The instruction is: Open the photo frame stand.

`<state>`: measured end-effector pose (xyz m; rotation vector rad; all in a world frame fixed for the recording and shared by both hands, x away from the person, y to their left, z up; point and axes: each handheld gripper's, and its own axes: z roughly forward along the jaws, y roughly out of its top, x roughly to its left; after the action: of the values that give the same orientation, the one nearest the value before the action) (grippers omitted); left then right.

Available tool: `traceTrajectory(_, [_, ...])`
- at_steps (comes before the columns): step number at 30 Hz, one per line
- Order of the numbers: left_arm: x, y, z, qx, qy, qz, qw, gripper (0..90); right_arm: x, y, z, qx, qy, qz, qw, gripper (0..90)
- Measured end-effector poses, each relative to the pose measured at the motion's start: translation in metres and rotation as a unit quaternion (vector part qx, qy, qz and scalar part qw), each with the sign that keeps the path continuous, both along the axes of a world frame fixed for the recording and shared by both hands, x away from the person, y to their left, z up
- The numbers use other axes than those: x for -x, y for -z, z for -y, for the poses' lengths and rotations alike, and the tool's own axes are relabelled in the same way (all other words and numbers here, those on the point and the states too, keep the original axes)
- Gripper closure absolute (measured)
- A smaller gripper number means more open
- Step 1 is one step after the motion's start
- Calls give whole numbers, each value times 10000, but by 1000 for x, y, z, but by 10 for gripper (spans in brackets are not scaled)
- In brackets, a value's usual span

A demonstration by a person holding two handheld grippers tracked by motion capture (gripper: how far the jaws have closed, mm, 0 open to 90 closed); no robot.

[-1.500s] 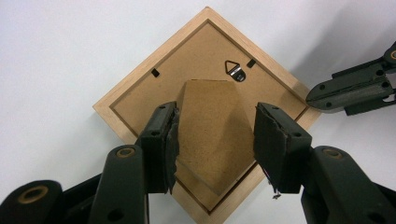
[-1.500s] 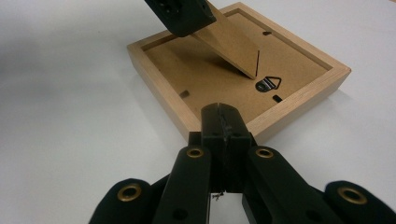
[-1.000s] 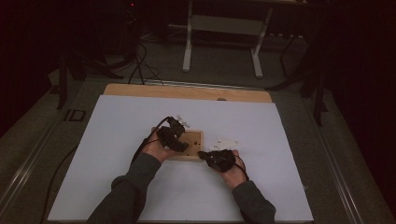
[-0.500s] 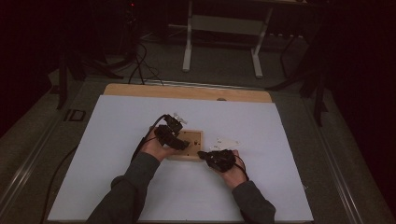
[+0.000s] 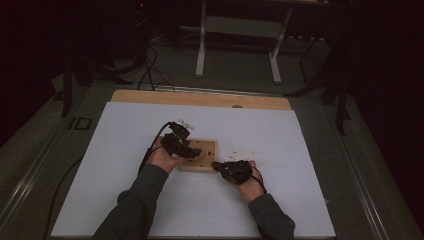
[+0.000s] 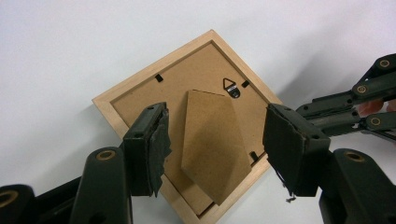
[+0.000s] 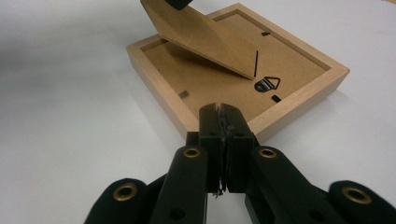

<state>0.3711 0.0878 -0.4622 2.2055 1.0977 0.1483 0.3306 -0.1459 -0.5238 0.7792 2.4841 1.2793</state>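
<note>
1. I see a small wooden picture frame (image 6: 187,135) lying face down on the white worktop (image 5: 300,200), between my two grippers near the middle of the sheet.
2. Its rim is pale wood; the inset back panel is brown fibreboard with a few small black turn tabs along the edges and a triangular metal hanger (image 6: 229,85) near one side.
3. A brown easel stand (image 6: 212,144) is attached to the back. In the right gripper view it lifts clear of the panel at a slant, hinged near the hanger.
4. My left gripper (image 6: 215,144) hangs above the frame with its jaws wide apart, one to either side of the stand, touching nothing I can see.
5. My right gripper (image 7: 222,122) has its jaws pressed together with nothing between them, the tips just at the near edge of the frame; I cannot tell whether they touch the wood.
6. In the right gripper view the stand's raised end is cut off at the top by a dark shape.
7. In the high view the frame is partly covered by my left hand (image 5: 165,159) and gripper, and the room beyond the worktop is too dark to read.
</note>
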Motion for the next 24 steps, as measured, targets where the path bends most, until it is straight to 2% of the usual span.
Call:
traceTrajectory(9, [0, 7, -7, 175, -83, -96, 9998, 398, 0, -4, 4, -68, 67, 20, 10000, 843])
traceTrajectory(14, [0, 12, -10, 299, -91, -178, 9994, 383, -2, -6, 8, -116, 134, 41, 9998, 798])
traceTrajectory(20, [0, 16, -11, 273, -90, -205, 9994, 370, -3, -7, 12, -150, 185, 36, 9997, 752])
traceTrajectory(24, [-1, 21, -12, 353, -106, -298, 9989, 362, -3, -7, 12, -165, 194, 42, 9997, 728])
